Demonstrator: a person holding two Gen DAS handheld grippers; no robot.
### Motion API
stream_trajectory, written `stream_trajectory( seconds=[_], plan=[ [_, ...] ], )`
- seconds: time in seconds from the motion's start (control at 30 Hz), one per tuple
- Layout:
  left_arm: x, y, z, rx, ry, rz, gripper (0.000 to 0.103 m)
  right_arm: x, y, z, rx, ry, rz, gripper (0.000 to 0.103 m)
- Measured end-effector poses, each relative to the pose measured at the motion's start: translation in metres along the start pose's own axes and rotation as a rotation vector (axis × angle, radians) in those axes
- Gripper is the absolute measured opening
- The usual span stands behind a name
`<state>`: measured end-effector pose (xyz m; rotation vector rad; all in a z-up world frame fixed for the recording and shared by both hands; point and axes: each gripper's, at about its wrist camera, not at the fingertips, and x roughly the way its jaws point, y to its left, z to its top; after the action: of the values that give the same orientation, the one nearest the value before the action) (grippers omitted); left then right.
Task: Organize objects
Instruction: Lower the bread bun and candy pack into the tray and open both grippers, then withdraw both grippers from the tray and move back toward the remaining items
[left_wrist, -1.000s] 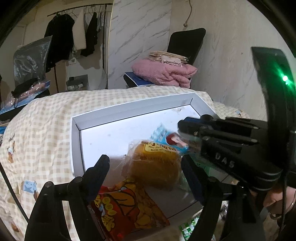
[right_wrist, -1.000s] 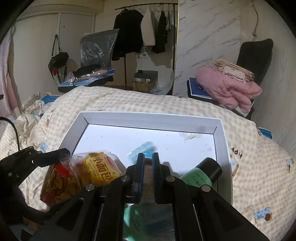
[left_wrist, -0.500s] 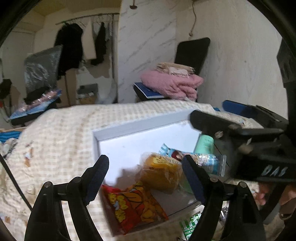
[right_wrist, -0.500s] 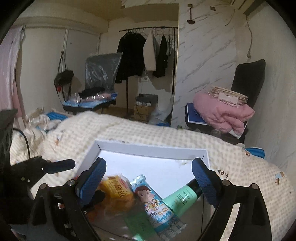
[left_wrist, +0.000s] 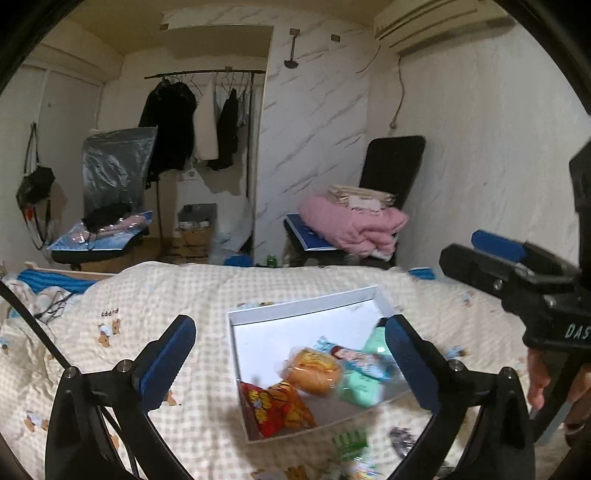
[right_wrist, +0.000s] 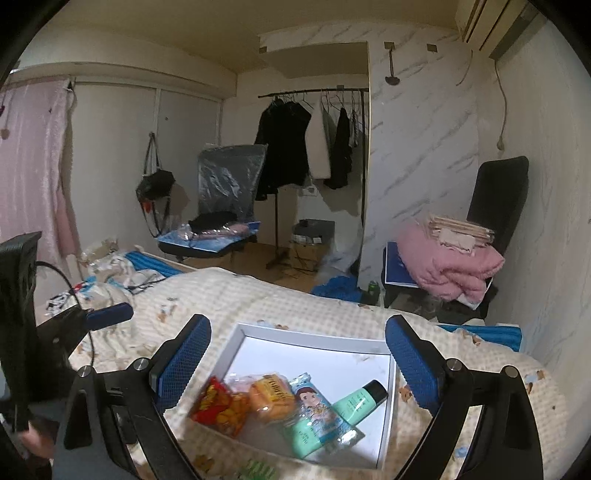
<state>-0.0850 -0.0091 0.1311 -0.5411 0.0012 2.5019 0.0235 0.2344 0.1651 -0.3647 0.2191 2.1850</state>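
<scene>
A white shallow box (left_wrist: 291, 314) (right_wrist: 314, 338) lies on the checked bedcover. In it are a red snack bag (left_wrist: 277, 406) (right_wrist: 219, 408), a wrapped yellow bun (left_wrist: 312, 373) (right_wrist: 271, 397), a blue cartoon tube (left_wrist: 354, 356) (right_wrist: 317, 410) and a green tube (left_wrist: 375, 341) (right_wrist: 360, 400). My left gripper (left_wrist: 291, 363) is open and empty, raised above the box. My right gripper (right_wrist: 297, 365) is open and empty, also raised above the box. The right gripper shows at the right of the left wrist view.
A green packet (left_wrist: 349, 443) and small items lie on the bedcover (left_wrist: 147, 295) in front of the box. A black chair with a pink blanket (right_wrist: 447, 262) stands behind the bed. A clothes rack (right_wrist: 314, 140) and another chair (right_wrist: 221, 206) stand further back.
My right gripper opened and let go of the blue cartoon tube in the box. Both grippers rose and drew back, so the box looks smaller.
</scene>
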Motion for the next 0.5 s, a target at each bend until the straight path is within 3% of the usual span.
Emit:
stream_trajectory(
  seconds=[0.1,0.13,0.5],
  plan=[
    [-0.023,-0.004,0.005,0.005,-0.023,-0.015,0.103,-0.021,0.002,0.007,0.0,-0.01,0.016,0.097],
    [-0.029,-0.005,0.007,0.011,-0.029,-0.017,0.103,-0.026,0.003,0.008,-0.001,-0.007,0.018,0.102],
    [-0.074,-0.023,0.002,0.102,-0.03,-0.029,0.103,-0.077,0.007,-0.003,-0.006,0.003,0.067,0.102]
  ],
)
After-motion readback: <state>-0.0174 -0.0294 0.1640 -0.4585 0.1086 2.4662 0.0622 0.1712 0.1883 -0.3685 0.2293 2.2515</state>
